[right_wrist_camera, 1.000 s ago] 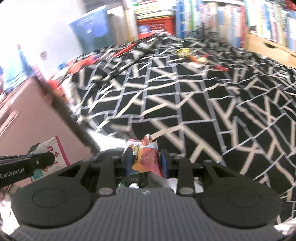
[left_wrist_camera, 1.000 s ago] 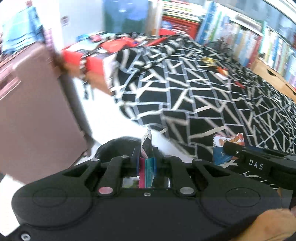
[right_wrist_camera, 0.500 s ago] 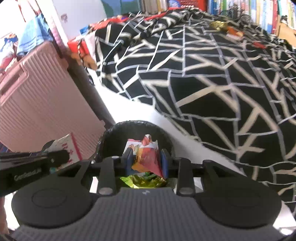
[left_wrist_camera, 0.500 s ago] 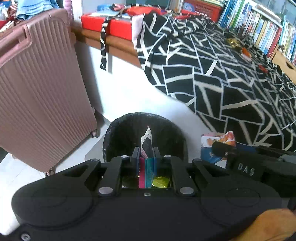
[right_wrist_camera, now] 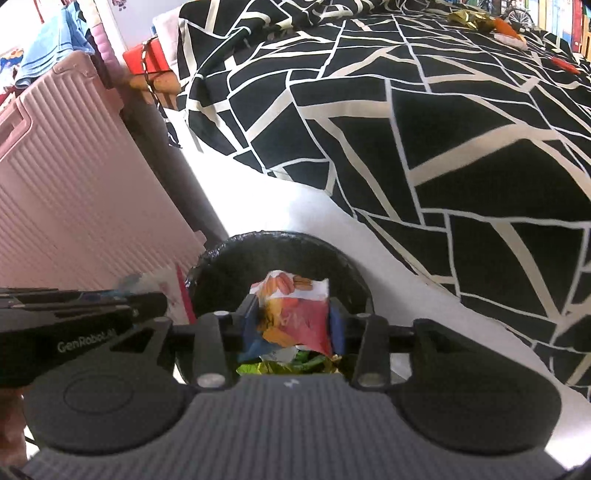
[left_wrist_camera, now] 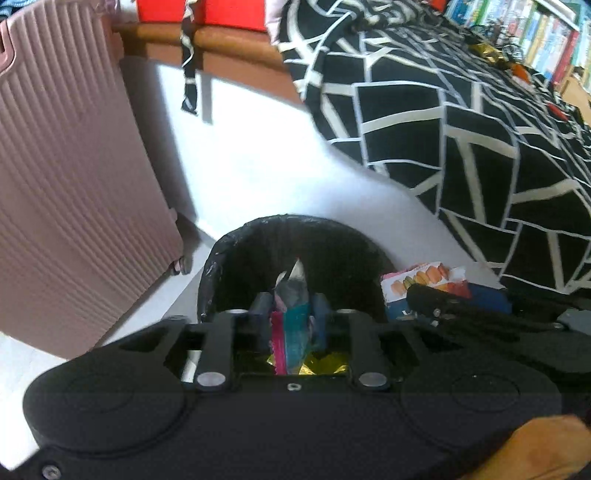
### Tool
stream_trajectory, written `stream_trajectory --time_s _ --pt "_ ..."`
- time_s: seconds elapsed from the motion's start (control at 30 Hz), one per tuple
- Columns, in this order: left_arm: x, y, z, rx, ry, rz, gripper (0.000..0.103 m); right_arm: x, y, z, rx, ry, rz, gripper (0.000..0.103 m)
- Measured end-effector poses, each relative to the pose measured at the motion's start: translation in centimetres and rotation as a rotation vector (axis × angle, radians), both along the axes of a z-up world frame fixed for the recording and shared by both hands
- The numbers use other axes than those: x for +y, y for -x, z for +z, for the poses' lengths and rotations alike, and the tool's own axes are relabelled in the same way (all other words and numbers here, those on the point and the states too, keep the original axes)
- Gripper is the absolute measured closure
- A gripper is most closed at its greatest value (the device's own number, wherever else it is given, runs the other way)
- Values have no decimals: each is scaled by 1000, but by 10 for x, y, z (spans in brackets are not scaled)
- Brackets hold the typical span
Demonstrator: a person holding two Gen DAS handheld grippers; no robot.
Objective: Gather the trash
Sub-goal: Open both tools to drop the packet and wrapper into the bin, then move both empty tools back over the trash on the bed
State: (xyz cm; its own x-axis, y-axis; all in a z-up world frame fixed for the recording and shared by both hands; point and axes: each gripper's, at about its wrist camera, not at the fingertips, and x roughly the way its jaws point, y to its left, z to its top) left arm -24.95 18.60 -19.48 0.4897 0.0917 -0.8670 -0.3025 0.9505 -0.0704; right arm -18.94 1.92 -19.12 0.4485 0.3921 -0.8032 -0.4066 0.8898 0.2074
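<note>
Both claws hung over the mouth of the black-lined trash bin (left_wrist_camera: 295, 236), which served as the reference for all positions. The left claw (left_wrist_camera: 291, 314) had just been opening; a pink-and-teal wrapper (left_wrist_camera: 291, 325) stood upright between its fingers (left_wrist_camera: 260, 306), with a small gap on the left side, so whether the pads pressed it I could not tell. The right claw (right_wrist_camera: 293, 321) had likewise just been opening, partway apart, with a macaron-print wrapper (right_wrist_camera: 295, 314) between its fingers (right_wrist_camera: 248, 314); contact with the pads was unclear there as well. Below both claws, inside the bin, gold and green foil scraps (right_wrist_camera: 295, 365) lay at the bottom. In the left wrist view the right claw and its wrapper showed just to the right of the bin rim; in the right wrist view the left claw showed just left of the rim. A pink ribbed suitcase (left_wrist_camera: 74, 184) stood on white floor (left_wrist_camera: 258, 155) just left of the bin. Right of and behind the bin, a black-and-white patterned bedspread (right_wrist_camera: 443, 129) draped off a bed. Well beyond the bin, more loose wrappers (right_wrist_camera: 476, 16) lay on the far part of the bedspread, and a bookshelf (left_wrist_camera: 546, 40) stood behind that.
</note>
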Motion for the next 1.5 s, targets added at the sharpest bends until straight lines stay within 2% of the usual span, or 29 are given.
stream_trajectory --time_s 0.03,0.23,0.47,0.7,0.93,1.23,1.5 --pt "3 -1 0 -1 4 16 48 1 -1 1 1 0 -1 44" --pt "14 -2 9 4 -8 74 22 1 -8 13 10 8 -29 39" --pt "15 -3 34 17 -2 64 20 -3 -7 40 3 21 -48 37" --pt "8 -2 74 -2 -7 28 18 -12 -4 78 -23 29 -79 35" --pt "2 -11 118 -46 9 -20 17 -31 -6 119 -58 43 -163 34" --pt "-14 -52 181 -169 57 -143 15 -75 -20 191 -174 66 -371 34" --pt "-46 -106 217 -238 88 -234 16 -114 -51 227 -278 106 -493 34"
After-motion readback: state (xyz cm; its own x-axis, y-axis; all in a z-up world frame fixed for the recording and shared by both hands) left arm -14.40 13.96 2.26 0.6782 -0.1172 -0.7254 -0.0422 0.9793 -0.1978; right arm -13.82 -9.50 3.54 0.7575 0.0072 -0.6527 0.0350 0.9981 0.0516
